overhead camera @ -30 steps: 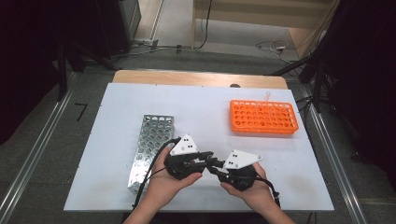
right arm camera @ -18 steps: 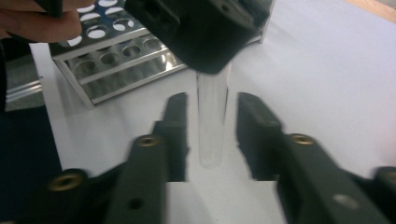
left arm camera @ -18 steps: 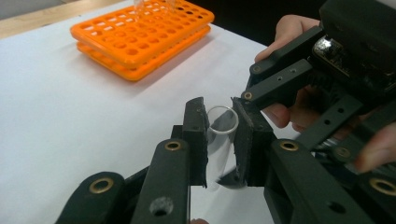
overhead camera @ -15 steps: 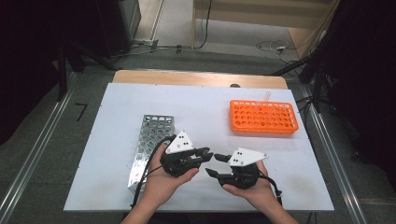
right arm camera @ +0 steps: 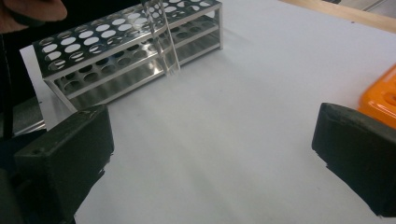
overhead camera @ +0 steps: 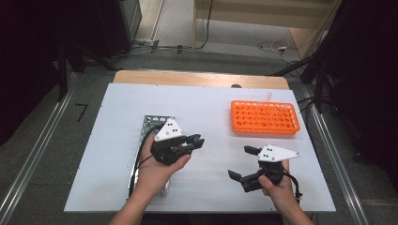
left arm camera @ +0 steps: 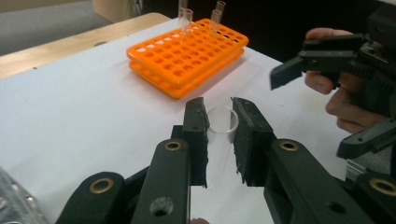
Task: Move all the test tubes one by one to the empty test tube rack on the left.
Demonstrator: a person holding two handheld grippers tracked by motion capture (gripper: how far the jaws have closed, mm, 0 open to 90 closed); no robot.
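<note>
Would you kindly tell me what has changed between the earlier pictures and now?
The right gripper has just opened, letting go of the glass tube, and drawn away rightward. The left gripper stays shut on the tube. The metal rack and orange rack have not moved.

A white table [overhead camera: 117,122] carries a metal rack [overhead camera: 152,125]; well right of it stands an orange rack [overhead camera: 265,117]

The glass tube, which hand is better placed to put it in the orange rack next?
Left, probably. The left tongs are shut on the glass tube, while the right tongs, just opened, hold nothing. The orange rack lies ahead.
</note>
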